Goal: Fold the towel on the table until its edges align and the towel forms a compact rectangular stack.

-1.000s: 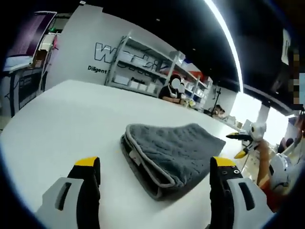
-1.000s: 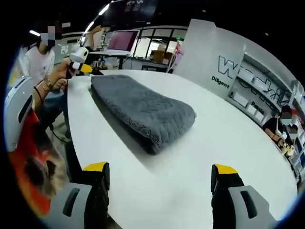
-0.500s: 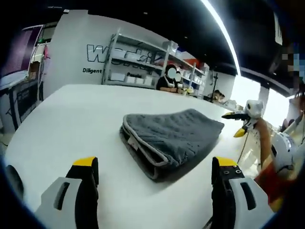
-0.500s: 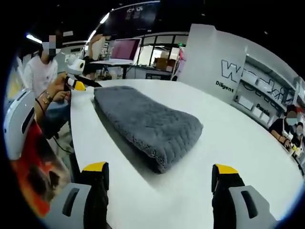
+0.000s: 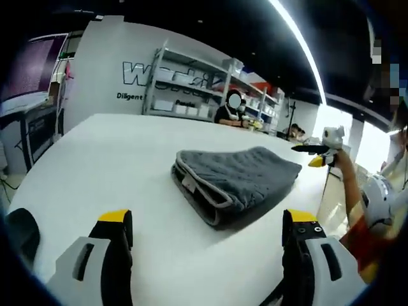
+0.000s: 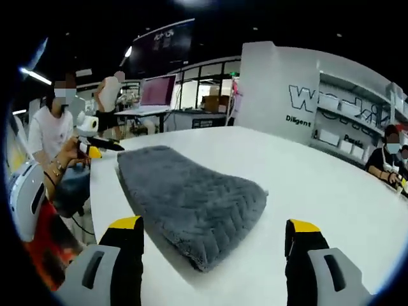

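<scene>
Right gripper view: folded towel [image 6: 191,204] lies just ahead, long axis running far-left on the bench [image 6: 331,185]; right gripper [image 6: 213,239] nearer, both grippers gaping, empty, left gripper [image 5: 207,233] too.

white wall [image 5: 108,70] with lettering, metal shelving [image 5: 191,89], dark ceiling with light strip [image 5: 299,44].

Both views are bright and fairly sharp at centre. A long ceiling light strip [image 5: 299,44] glares overhead, and the far right of the left gripper view washes out white. The towel [image 5: 239,182] casts a soft shadow on the glossy table [image 5: 108,159]. Edges bend and blur.
</scene>
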